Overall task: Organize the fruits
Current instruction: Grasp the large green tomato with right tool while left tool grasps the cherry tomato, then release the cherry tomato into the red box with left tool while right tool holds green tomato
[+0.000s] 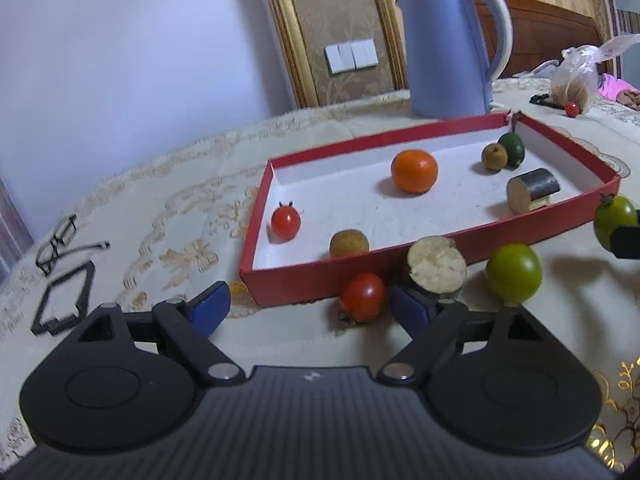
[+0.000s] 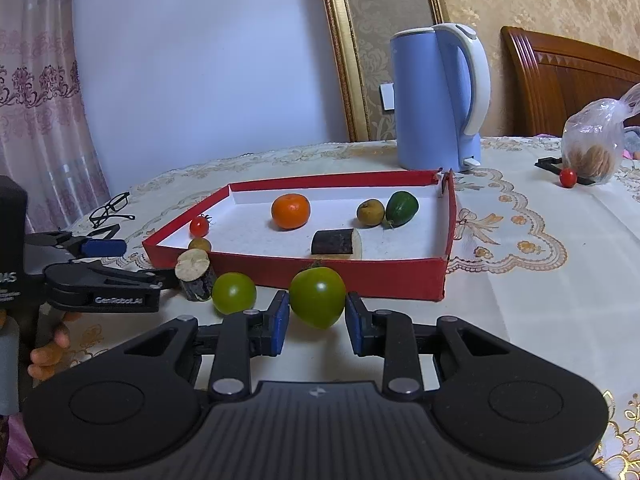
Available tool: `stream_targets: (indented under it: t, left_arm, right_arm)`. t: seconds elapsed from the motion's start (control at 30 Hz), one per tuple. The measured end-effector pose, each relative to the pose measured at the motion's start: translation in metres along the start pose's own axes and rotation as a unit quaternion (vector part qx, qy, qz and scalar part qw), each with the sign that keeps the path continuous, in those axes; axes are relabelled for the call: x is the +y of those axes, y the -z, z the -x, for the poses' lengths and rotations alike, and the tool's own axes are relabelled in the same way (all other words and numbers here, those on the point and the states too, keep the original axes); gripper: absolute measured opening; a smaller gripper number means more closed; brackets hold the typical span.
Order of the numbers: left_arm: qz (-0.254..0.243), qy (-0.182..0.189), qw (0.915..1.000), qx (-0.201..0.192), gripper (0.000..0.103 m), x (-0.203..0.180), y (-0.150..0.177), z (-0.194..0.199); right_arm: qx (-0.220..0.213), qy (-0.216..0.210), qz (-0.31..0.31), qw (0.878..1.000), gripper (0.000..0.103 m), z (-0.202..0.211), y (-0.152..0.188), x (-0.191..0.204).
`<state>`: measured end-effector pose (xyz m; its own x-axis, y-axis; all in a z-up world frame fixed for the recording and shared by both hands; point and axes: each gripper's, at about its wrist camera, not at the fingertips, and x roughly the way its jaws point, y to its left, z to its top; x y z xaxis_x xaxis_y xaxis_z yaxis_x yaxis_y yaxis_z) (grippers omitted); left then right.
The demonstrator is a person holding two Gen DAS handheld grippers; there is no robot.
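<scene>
Blue-padded fingers (image 2: 281, 322) of the right gripper (image 2: 317, 322) sit nearest the lens, closed on a green tomato (image 2: 317, 297) and holding it clear of the counter (image 2: 520, 300), just short of the red tray (image 2: 360, 276). To finish this step well, I would carry the tomato over the near wall before letting go, and aim for the bare white floor beyond the fingertips, right of the dark cut stick piece (image 2: 335, 243), so it neither rolls nor knocks the small brown fruit (image 2: 370, 213) or the dark green fruit (image 2: 401, 208).

On the other side, the left gripper (image 1: 308, 308) stands fairly wide with nothing pressed between its pads. A red cherry tomato (image 1: 363, 297) lies between the fingers, close to the right-hand one, and a second cut stick piece (image 1: 437, 266) stands just beyond that finger's tip. Closing squarely on the tomato means centring it first, or the right pad may catch the stick piece instead.

A second green tomato (image 1: 513, 273) lies on the counter outside the right-hand finger, beside the tray wall. Inside the tray are an orange (image 1: 414, 171), another cherry tomato (image 1: 285, 222) and a brown fruit (image 1: 349, 243). Further off stand a blue kettle (image 1: 448, 48), glasses (image 1: 56, 244) and a plastic bag (image 2: 594, 148), none in the way.
</scene>
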<state>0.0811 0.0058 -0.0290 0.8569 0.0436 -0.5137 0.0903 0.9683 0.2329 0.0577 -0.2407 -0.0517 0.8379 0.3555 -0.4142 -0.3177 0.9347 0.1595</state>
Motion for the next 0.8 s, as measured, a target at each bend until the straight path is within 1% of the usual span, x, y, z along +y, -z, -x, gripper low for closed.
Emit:
stream_targets:
  t: [0.07, 0.13, 0.17, 0.23, 0.33, 0.37, 0.6, 0.8]
  left_arm:
    - [0.014, 0.018, 0.9997, 0.011, 0.074, 0.003, 0.000, -0.005]
    - [0.027, 0.039, 0.9987, 0.017, 0.061, 0.005, -0.001, -0.008]
    - [0.033, 0.048, 0.9981, 0.019, 0.057, 0.006, -0.002, -0.009]
    - [0.042, 0.067, 0.9966, 0.024, 0.040, 0.008, -0.003, -0.010]
    - [0.053, 0.089, 0.9943, 0.026, 0.025, 0.010, -0.003, -0.010]
    - [0.054, 0.091, 0.9940, 0.024, 0.024, 0.009, -0.003, -0.010]
    - [0.061, 0.080, 0.9950, 0.006, 0.023, 0.016, 0.002, 0.004]
    - [0.059, 0.060, 0.9960, -0.029, 0.023, 0.025, -0.010, 0.023]
  right_arm:
    - [0.000, -0.001, 0.001, 1.000, 0.030, 0.000, 0.000, 0.001]
    - [0.000, -0.001, 0.002, 1.000, 0.030, -0.001, 0.000, 0.001]
    - [0.000, -0.001, 0.002, 1.000, 0.030, 0.000, 0.000, 0.001]
    - [-0.001, -0.001, 0.003, 1.000, 0.030, 0.000, -0.001, 0.002]
    - [-0.001, -0.001, 0.003, 1.000, 0.030, 0.000, -0.001, 0.002]
    - [-0.001, -0.001, 0.004, 1.000, 0.030, -0.001, -0.001, 0.003]
    - [-0.006, -0.002, 0.008, 1.000, 0.030, 0.002, -0.002, 0.006]
    - [-0.015, -0.008, 0.014, 1.000, 0.030, 0.006, -0.005, 0.012]
